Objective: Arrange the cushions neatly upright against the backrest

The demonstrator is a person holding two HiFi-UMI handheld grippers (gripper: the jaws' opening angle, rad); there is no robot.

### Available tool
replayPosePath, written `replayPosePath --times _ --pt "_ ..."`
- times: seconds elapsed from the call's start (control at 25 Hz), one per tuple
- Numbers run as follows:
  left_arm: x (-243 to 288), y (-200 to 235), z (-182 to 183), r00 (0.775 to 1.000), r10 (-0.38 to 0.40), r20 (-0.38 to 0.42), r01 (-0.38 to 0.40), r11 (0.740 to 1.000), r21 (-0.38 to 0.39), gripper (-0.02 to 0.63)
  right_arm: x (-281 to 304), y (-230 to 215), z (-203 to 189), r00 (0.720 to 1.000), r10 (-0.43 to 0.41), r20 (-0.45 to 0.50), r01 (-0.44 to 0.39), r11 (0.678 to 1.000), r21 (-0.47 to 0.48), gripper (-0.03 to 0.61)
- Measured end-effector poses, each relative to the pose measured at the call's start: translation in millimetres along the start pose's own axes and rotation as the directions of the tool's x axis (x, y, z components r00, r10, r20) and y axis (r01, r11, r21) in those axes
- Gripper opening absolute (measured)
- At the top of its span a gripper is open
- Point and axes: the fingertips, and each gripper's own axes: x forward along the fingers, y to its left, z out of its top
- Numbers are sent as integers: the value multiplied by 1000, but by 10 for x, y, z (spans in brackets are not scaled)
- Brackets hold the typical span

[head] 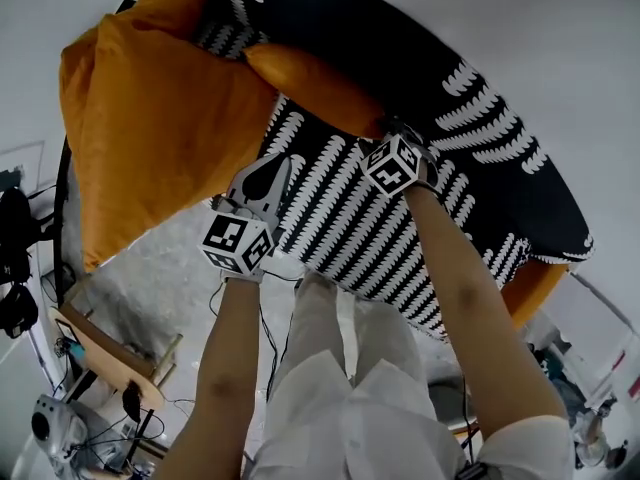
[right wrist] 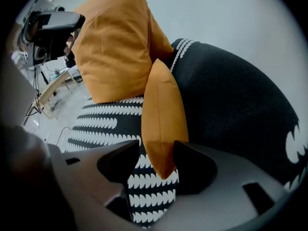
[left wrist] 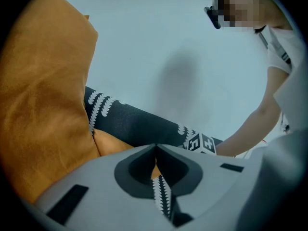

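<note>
Straddling the bottom corner of the small cushion [right wrist: 163, 114], the right gripper [right wrist: 156, 159] is holding its fingers apart, and the corner is sitting in the gap with no clear squeeze on it. From that corner the cushion's long axis is running toward 12 o'clock in the right gripper view. It is standing on edge on the seat [right wrist: 103, 121], with the backrest [right wrist: 231, 105] lying at 3 o'clock, against it or just beside it. The right gripper is therefore the nearer one, and the coming move is probably turning on closing there and tipping the cushion toward 3 o'clock. The left gripper [head: 268, 173] is sitting at 8 o'clock of the right in the head view, fingers closed together with nothing visibly pinched. Farther off, at 11 o'clock, the big cushion [right wrist: 113, 47] is standing at the sofa's end.
</note>
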Motion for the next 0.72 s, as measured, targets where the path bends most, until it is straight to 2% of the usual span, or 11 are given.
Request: replayPosePath --times 0.08,0.24,0.28,0.36,0.48,0.72 --pt "15 -23 -54 1000 0 0 0 1000 -2 17 69 24 -87 1000 -9 -29 8 1000 -30 235" --pt "-85 -140 -92 1000 -17 -9 17 1000 4 17 44 94 -171 991 -82 -107 67 989 -135 232" --pt "-117 -172 -91 1000 -21 -11 21 1000 5 17 22 98 -171 988 -94 -119 76 987 -145 211" --pt "-155 -229 -120 1000 -23 -12 23 1000 7 17 16 79 -205 985 -109 -134 90 986 -139 132" --pt "-140 -254 -211 1000 -19 -16 19 1000 15 17 25 55 -206 987 -94 -132 78 990 -118 78" --pt "-238 -401 -120 999 -34 -26 34 999 21 17 -262 118 -238 992 -34 -125 29 999 -43 55"
